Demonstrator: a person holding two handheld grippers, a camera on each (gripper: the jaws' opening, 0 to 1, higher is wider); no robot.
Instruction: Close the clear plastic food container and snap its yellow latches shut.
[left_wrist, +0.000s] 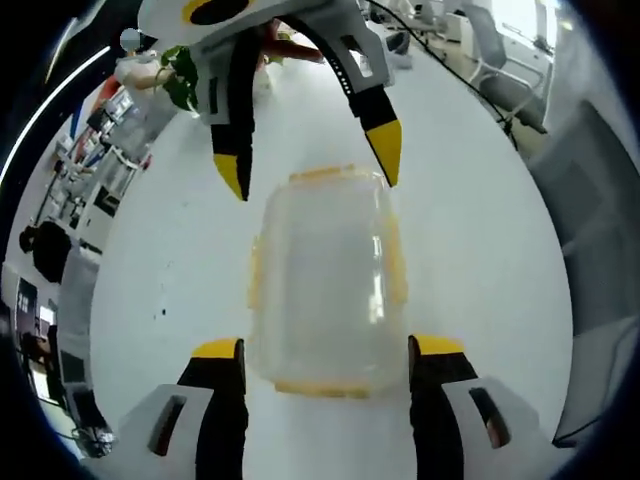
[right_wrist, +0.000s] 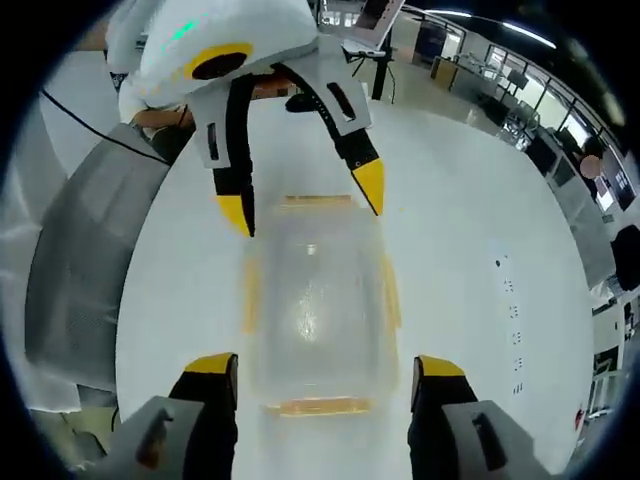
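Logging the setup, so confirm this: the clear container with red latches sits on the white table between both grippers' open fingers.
Wrong on colour: the container has yellow latches, not red, as the left gripper view shows. It does sit on the white table between both grippers' open fingers.

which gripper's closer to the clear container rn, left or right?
Can't tell; roughly equal. Left gripper and right gripper face each other from opposite ends of the clear container, each with open jaws straddling an end, not clamped.
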